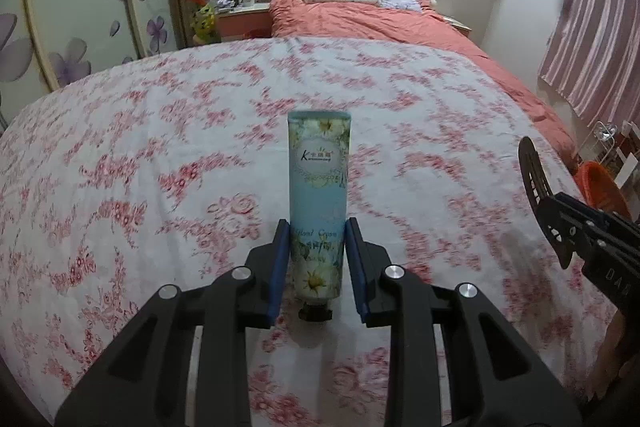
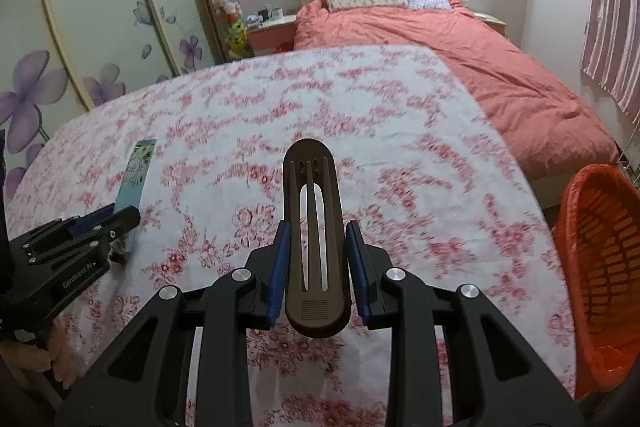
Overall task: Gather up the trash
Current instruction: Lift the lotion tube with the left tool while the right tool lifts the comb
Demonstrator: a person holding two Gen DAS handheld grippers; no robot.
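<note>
Bedroom, floral-covered surface [image 1: 160, 155]; left hand-held gripper [image 1: 318, 267] clamped on tube [image 1: 318, 183], right hand-held gripper [image 2: 318, 263] clamped on black comb [image 2: 314, 223], both items off the cloth; step: carry; next, probably swing both to orange bin [image 2: 600, 267] at 3 o'clock, release inside.

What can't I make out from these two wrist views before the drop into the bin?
- Orange basket: inside cut off by the right wrist view's edge; only a sliver in the left wrist view.
- Hand cream tube: cap end hidden beneath the left gripper.
- Dark slotted piece in the right gripper: underside unseen.
</note>
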